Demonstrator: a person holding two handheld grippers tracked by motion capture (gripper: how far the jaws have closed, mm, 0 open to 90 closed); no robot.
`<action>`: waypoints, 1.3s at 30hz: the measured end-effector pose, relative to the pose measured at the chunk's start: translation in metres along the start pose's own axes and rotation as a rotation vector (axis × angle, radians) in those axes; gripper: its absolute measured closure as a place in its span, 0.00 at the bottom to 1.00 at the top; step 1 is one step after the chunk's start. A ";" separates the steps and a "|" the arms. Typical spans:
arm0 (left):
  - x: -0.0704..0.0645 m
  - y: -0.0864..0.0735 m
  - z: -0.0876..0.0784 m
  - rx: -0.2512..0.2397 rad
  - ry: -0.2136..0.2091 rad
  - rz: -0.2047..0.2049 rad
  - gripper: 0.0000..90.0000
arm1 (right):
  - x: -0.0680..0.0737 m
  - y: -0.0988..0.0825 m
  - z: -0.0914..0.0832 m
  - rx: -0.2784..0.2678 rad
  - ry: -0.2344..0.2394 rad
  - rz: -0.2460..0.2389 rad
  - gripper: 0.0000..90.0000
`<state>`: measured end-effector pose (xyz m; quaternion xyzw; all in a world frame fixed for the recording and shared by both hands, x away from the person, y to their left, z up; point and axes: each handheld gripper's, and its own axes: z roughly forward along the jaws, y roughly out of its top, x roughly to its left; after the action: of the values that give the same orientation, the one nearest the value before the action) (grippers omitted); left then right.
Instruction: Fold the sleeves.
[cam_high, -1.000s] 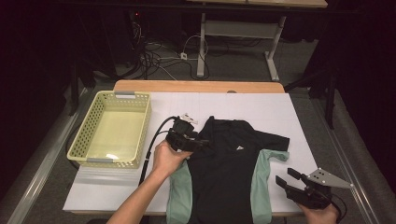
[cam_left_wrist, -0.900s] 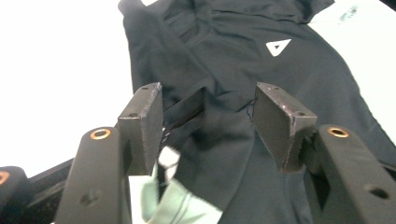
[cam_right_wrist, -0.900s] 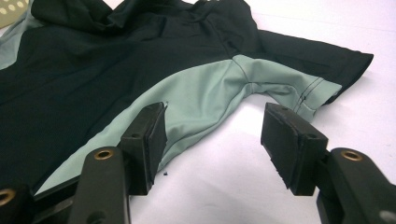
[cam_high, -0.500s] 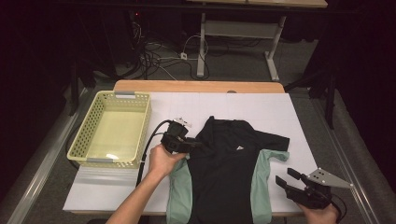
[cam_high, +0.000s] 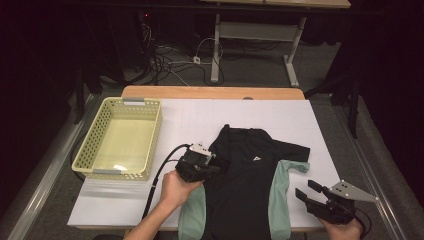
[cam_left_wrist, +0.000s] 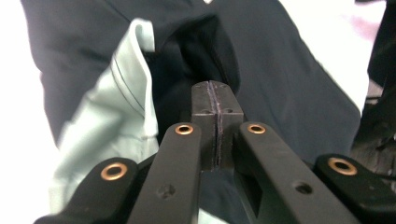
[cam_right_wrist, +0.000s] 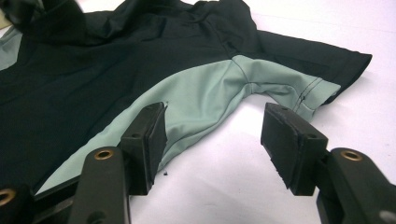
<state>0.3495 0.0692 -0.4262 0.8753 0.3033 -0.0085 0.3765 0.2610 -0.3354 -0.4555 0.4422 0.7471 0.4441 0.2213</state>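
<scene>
Right gripper: near edge of the table, just off the shirt's side panel; jaws apart with nothing between them, pads clear of the cloth.
Left gripper: at the shirt's left sleeve; jaws have just been closing and now stand pressed together. A fold of dark cloth rises at the tips; whether any of it is pinched between the pads cannot be told.
Shirt: lying flat, front up, on the white board, collar towards the far edge, hem at the near edge. Black body, pale green side panels.
Handling, judged: light, thin, fully limp knit; likely smooth and a little slippery, so a shallow pinch may slide off. Not fragile.
Where to grip, judged: seamed edges hold best, such as the sleeve cuff, shoulder seam or hem; take a doubled fold.
Basket: yellow, perforated, left of the shirt and apart from it.
</scene>
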 end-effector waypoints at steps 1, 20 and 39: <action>-0.004 -0.004 0.001 0.003 0.000 0.009 0.97 | 0.000 0.000 0.000 0.000 -0.001 0.000 0.46; -0.028 -0.032 -0.022 -0.067 0.055 0.018 0.79 | 0.000 0.000 0.000 0.000 -0.006 0.000 0.46; -0.002 -0.021 -0.023 -0.036 0.095 -0.012 0.88 | 0.000 0.000 0.000 -0.001 -0.008 0.004 0.46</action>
<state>0.3320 0.0947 -0.4231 0.8659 0.3262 0.0362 0.3774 0.2607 -0.3354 -0.4552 0.4454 0.7451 0.4431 0.2239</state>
